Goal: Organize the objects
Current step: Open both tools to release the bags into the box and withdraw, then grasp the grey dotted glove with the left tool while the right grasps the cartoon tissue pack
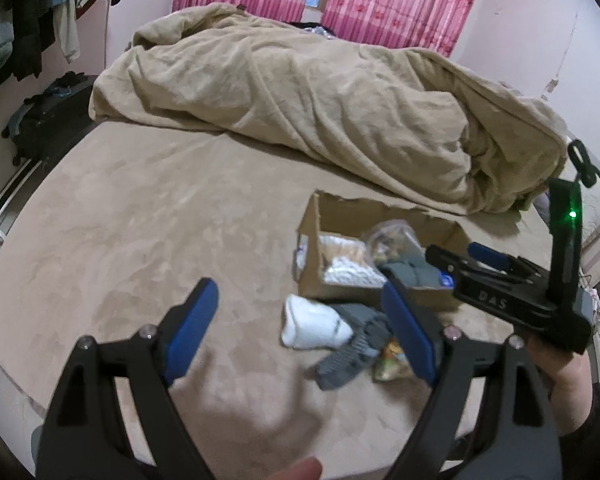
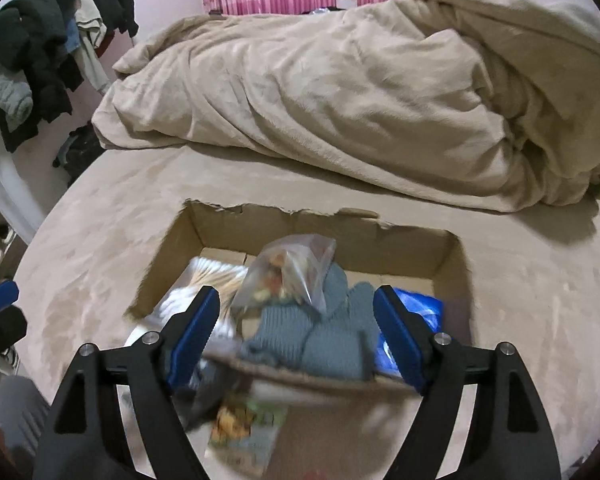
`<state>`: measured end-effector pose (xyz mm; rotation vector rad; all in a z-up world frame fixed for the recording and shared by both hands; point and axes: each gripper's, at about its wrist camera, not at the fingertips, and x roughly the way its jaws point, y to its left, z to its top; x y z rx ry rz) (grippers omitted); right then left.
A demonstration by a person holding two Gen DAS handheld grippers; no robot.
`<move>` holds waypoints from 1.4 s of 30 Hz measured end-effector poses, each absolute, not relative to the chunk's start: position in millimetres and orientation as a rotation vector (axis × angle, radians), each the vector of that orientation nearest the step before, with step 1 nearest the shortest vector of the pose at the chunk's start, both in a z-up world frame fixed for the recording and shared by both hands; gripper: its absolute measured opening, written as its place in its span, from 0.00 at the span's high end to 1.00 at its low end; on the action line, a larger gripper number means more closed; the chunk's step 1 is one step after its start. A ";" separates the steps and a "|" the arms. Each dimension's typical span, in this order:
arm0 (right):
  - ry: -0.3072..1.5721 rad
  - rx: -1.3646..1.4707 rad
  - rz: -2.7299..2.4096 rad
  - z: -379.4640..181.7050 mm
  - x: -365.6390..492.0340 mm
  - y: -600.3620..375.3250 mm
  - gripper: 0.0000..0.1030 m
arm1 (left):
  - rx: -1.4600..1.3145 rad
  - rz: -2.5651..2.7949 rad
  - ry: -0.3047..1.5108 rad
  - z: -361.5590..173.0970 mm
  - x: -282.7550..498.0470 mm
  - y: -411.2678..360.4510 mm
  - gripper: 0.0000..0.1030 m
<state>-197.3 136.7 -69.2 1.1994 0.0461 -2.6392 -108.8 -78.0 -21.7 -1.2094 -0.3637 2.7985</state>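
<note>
Left gripper [image 1: 296, 328]: hovering low in the frame of its own view, fingers [image 1: 194, 320] spread wide apart, gripping nothing; one blue tip also peeking in at the left edge of the right view.
Right gripper [image 2: 296, 334]: hanging over the near wall of the box, fingers [image 2: 398, 336] standing apart, nothing clamped between them; showing at right of the left view, pointing left over the box.
Cardboard box [image 2: 380, 236]: sitting open on the bed, centre of the right view, torn along its far rim.
Grey knit item [image 2: 320, 336]: lying inside the box against the near wall, between the right fingers in the picture.
Clear bag [image 2: 288, 272]: lying in the box just behind the knit item, holding mixed contents.
White sock [image 1: 312, 326]: lying on the bed just in front of the box, touching a grey sock [image 1: 348, 354].
Colourful packet [image 2: 244, 432]: lying on the bed below the box, blurred.
Bed [image 1: 160, 208]: carrying everything, beige blanket [image 1: 320, 92] heaped across the upper half.
</note>
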 end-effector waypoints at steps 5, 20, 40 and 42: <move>0.036 1.156 -2.649 -41.2 -156.4 151.2 0.21 | -1.181 2.803 -0.329 -6.3 -79.3 -68.7 0.16; 0.025 1.083 -2.640 8.5 -59.8 172.2 0.21 | -1.210 2.764 -0.301 -2.0 -24.5 -49.6 0.15; 0.054 1.246 -2.546 -56.3 -74.5 165.4 0.21 | -1.333 2.661 -0.197 -70.4 -56.6 -26.2 0.15; 0.057 1.265 -2.536 -64.1 -82.0 163.3 0.21 | -1.342 2.656 -0.189 -79.6 -63.9 -27.3 0.15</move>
